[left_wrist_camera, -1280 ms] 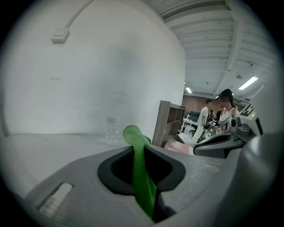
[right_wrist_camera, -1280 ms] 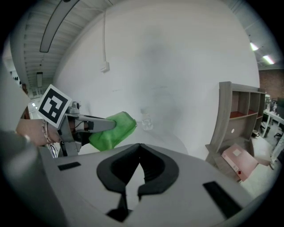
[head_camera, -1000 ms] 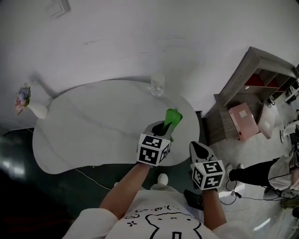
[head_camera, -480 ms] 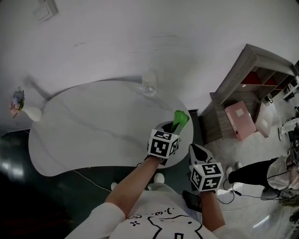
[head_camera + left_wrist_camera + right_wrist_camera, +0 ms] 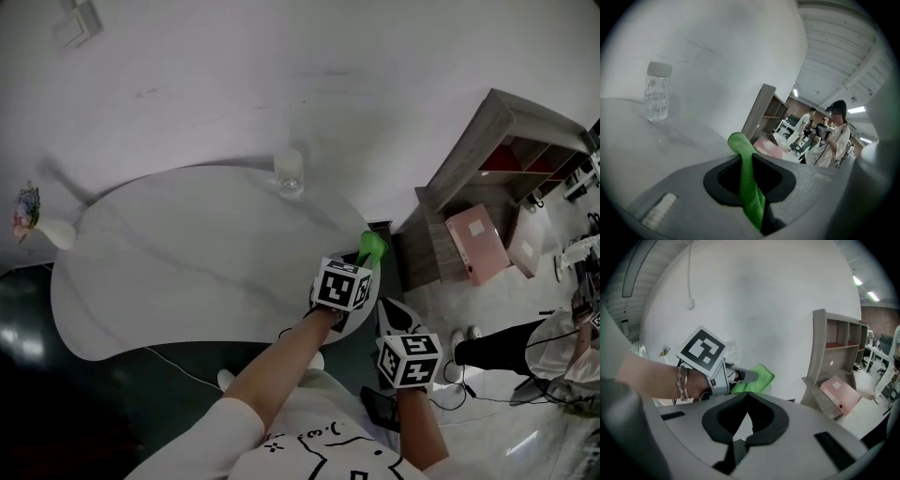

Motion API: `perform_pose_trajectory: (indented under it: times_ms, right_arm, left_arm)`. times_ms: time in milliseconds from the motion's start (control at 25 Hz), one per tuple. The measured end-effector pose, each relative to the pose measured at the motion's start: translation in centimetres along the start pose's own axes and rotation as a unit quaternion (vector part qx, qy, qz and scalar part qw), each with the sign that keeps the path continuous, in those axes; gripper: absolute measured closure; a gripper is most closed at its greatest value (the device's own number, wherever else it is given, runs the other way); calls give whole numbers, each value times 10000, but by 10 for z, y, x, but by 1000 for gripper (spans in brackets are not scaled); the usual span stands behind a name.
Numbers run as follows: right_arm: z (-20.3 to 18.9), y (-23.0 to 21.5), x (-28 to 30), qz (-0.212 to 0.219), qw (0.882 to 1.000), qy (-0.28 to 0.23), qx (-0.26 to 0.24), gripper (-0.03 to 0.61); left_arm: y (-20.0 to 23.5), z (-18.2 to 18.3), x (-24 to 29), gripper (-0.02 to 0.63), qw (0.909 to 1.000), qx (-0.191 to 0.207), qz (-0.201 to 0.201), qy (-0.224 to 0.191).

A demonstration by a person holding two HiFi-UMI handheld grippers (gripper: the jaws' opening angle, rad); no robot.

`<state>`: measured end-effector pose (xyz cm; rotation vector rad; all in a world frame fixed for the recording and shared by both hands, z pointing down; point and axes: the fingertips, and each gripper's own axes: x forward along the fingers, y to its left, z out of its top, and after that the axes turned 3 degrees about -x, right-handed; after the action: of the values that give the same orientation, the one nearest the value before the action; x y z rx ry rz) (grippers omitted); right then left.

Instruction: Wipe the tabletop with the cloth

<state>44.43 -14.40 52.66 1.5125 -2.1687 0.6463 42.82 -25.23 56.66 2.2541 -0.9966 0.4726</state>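
Cloth [image 5: 749, 187] pinched in your left gripper [image 5: 361, 261], jaws closed on it, tip poking out ahead, over bench [image 5: 187, 253] edge. Right gripper [image 5: 747, 401] closed, empty, just right of left one. Likely stroke end. Next: press cloth down, sweep left, clear of jar [image 5: 657, 93] ahead-left.

We're looking at a pale, rounded tabletop [image 5: 187, 253]. At its far edge we see a clear lidded jar [image 5: 289, 172] standing upright, and at the left rim a small white vase [image 5: 52, 232] with flowers.
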Motion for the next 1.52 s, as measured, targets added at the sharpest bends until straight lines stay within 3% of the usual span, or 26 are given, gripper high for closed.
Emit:
perform_pose_trajectory:
  times_ms: [320,680,1520]
  right_arm:
    - [-1,-6,0,-78,9999,0,99,577]
    - [1,2,4,54,10000,-43,62,577]
    - [6,37,21,578,9982,14,-153,577]
  left_arm:
    - [29,-25,9,558,9909,616,921,767]
    - [45,-24,2,558,9829,1029,1261,864]
    - [90,-24,-29,557,9751,1091,1559,1141]
